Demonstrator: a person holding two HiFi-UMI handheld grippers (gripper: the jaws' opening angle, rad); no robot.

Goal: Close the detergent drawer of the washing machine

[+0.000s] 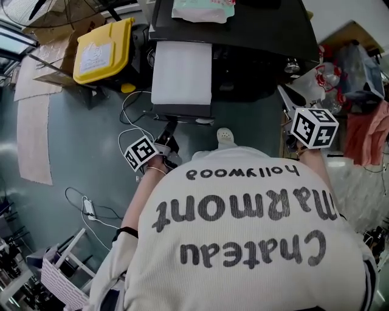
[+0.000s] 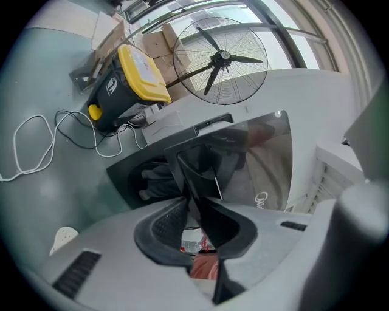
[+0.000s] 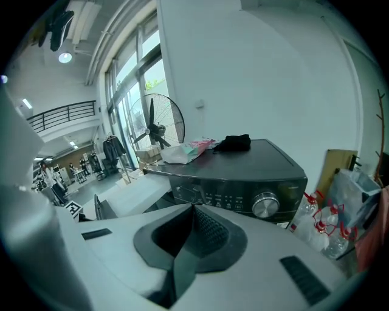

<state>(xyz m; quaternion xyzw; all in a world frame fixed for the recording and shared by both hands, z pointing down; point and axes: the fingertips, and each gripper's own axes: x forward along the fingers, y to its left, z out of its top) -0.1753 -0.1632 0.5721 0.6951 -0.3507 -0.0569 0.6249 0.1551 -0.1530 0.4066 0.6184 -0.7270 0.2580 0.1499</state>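
Grey-green floor (image 1: 73, 140), workshop clutter on all sides. Detergent drawer (image 1: 181, 73): pulled well out of the washing machine (image 1: 255, 36) front, white top face up, dark front panel (image 1: 182, 111) toward the person.

Left gripper (image 2: 197, 222): fingers closed on the detergent drawer at the edge of that panel, with the glossy dark plate standing between the pads.

Right gripper (image 3: 191, 212): fingers closed together, nothing between them. It is held off to the right of the drawer, facing the control knob (image 3: 265, 205) and touching nothing.

Pale bag (image 1: 203, 9) on the machine top. White cable (image 1: 130, 130) loops on the floor just beside the left gripper. Yellow-lidded bin (image 1: 103, 51) left of the drawer, standing fan (image 2: 220, 58) behind it. Bottles (image 3: 325, 228) right of the machine.
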